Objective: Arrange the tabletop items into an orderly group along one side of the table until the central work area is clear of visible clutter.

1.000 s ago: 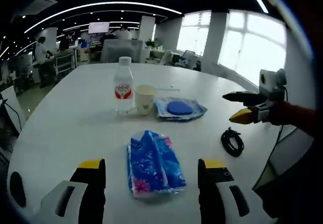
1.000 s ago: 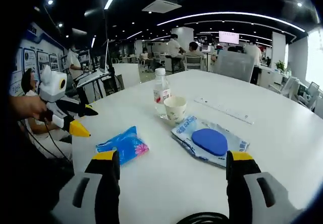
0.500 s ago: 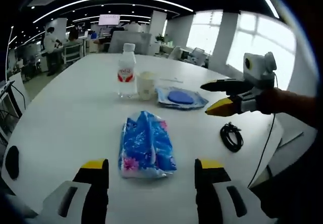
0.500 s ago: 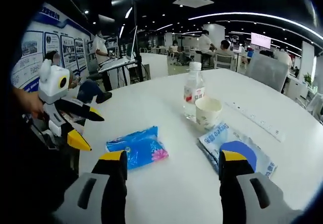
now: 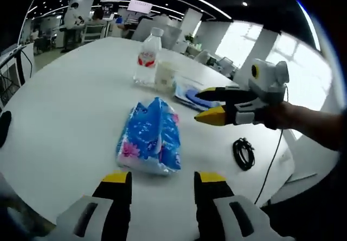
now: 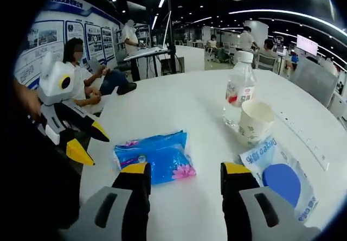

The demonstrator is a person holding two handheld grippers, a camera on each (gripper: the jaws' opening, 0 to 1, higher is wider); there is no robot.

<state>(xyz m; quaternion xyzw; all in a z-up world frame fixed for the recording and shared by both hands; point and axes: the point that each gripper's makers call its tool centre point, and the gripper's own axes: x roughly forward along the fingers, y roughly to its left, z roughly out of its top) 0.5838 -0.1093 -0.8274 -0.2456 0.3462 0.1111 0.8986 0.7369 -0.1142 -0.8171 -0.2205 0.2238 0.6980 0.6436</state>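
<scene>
Lying lengthwise ahead of the left gripper (image 5: 157, 189), the tissue pack (image 5: 149, 137) sits beyond both grippers' parted fingers.

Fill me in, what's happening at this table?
A person holds tongs in each hand over a white table. Both the left tongs and right tongs are open and aimed at the blue tissue pack, not touching it. A bottle, paper cup, blue packet and cable coil lie loose.
</scene>
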